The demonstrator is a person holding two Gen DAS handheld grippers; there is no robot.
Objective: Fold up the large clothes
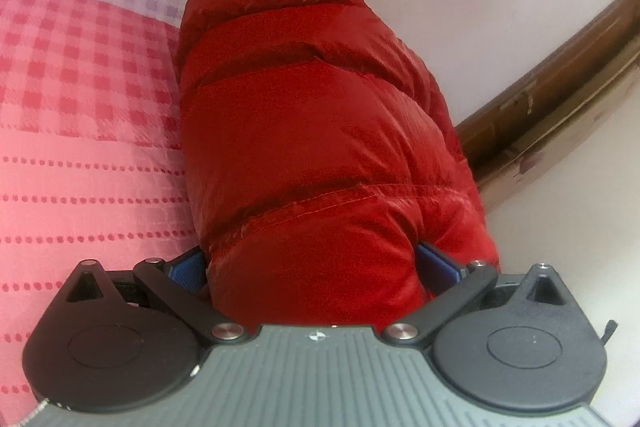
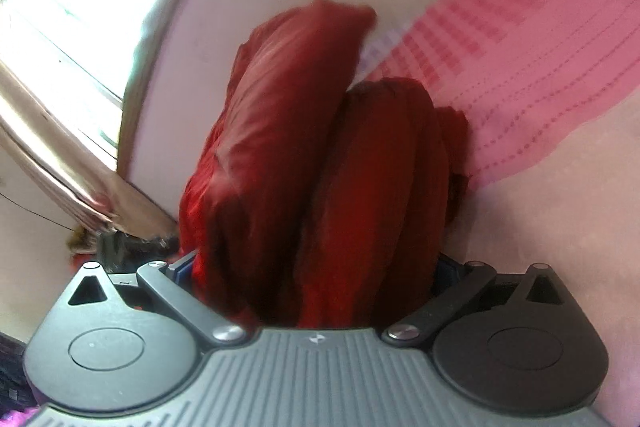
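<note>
Pink bedspread, both grippers clamping red jacket

One red puffer jacket, one pink bedspread (checked, dotted), two tools

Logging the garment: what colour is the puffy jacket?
Red, quilted jacket; clearest in the left wrist view.

We see the red jacket bury both blue pads of our left gripper; motion blurs the right-wrist view's folds.
</note>
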